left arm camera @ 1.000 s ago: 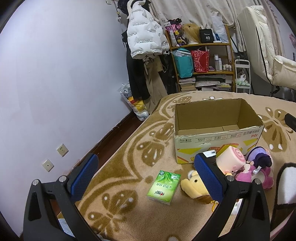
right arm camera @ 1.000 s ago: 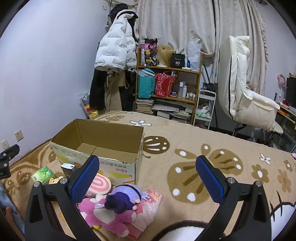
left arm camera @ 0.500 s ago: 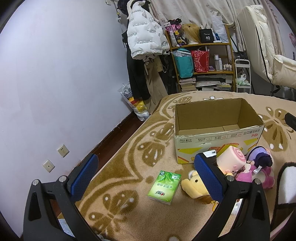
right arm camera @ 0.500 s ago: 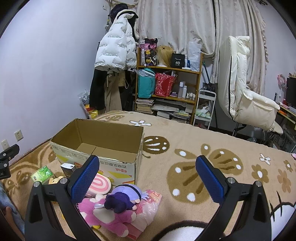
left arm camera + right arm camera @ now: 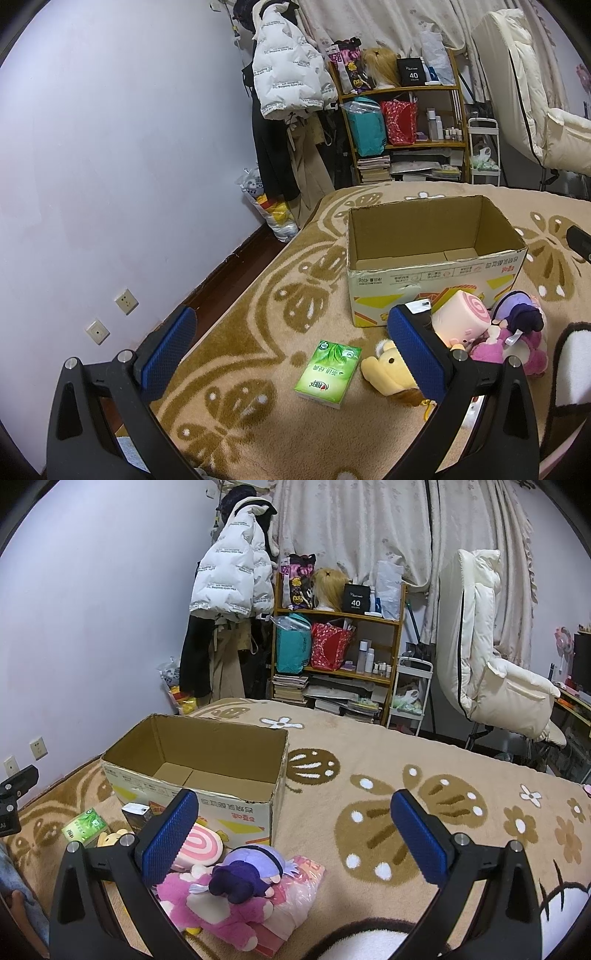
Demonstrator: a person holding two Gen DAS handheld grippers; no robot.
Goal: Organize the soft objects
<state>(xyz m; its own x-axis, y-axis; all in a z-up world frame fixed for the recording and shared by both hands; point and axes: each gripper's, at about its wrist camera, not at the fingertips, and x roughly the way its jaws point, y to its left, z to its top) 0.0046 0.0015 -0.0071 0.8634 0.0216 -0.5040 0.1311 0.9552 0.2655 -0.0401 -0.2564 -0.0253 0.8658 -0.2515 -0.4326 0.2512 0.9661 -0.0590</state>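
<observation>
An open, empty cardboard box (image 5: 436,266) (image 5: 207,768) stands on a beige patterned blanket. In front of it lie soft toys: a yellow plush (image 5: 384,373), a pink swirl-roll plush (image 5: 461,321) (image 5: 203,849), and a purple-haired doll on a pink plush (image 5: 517,325) (image 5: 236,886). A green tissue pack (image 5: 328,369) (image 5: 85,825) lies left of them. My left gripper (image 5: 291,354) is open and empty, held above the tissue pack. My right gripper (image 5: 293,834) is open and empty, above the doll's right side.
A small dark carton (image 5: 136,814) stands by the box's front. A shelf unit (image 5: 332,657) with bags and books, a coat rack with a white jacket (image 5: 232,579) and a cream recliner (image 5: 491,664) stand behind the bed. The wall (image 5: 110,166) runs along the left.
</observation>
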